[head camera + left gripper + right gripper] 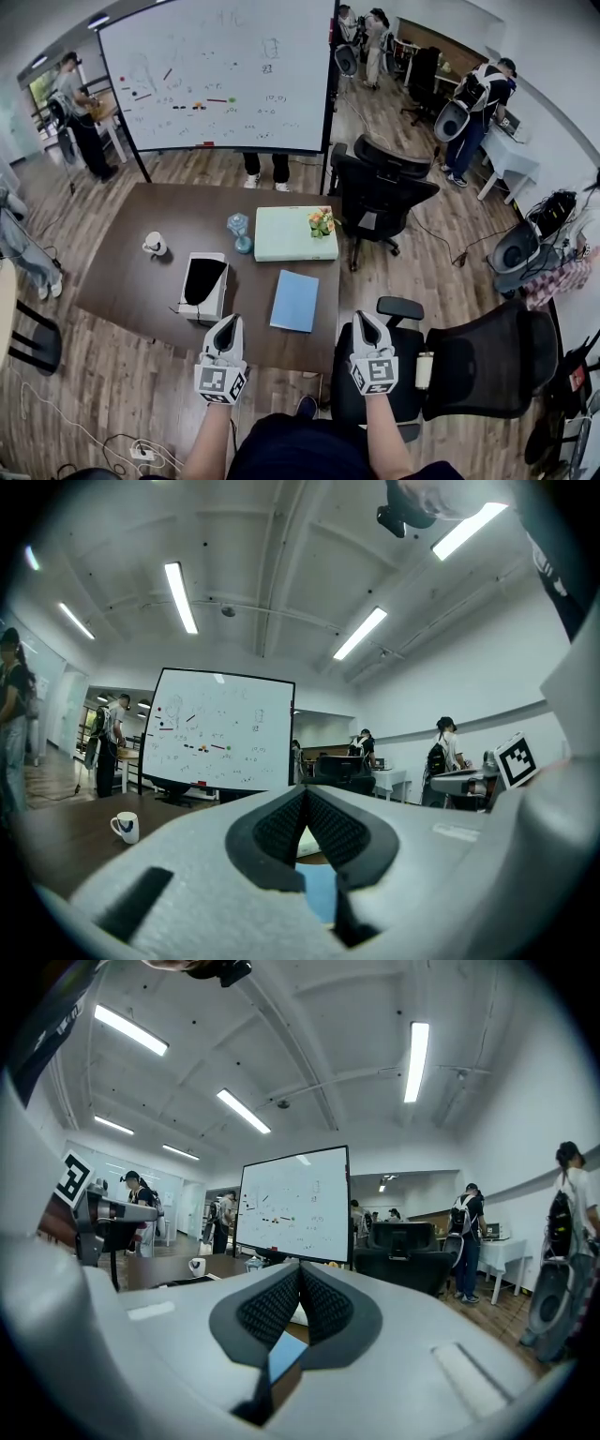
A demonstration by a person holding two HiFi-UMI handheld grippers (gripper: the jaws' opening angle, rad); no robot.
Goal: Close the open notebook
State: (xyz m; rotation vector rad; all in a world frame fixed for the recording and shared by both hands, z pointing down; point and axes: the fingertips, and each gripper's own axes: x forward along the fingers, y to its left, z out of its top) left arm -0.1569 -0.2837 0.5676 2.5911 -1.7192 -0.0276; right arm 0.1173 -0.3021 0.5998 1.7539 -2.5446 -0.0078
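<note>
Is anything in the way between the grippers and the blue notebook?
No, nothing visible. The blue notebook lies on the table ahead of the left gripper and right gripper; the white box sits to its left.

The table (131, 272) is dark brown wood with a smooth, faintly shiny top, and the floor (84, 394) is wood plank with a paler, greyer grain. Near the table's front edge the notebook (295, 301) has a smooth matt blue cover, the pale green box (292, 234) toward the back edge looks matt like card, and the white mug (155, 244) toward the left edge looks glazed. The left gripper (226, 323) and right gripper (367, 321) are matt white plastic, and their black pads (281, 829) look ribbed and rubbery.
</note>
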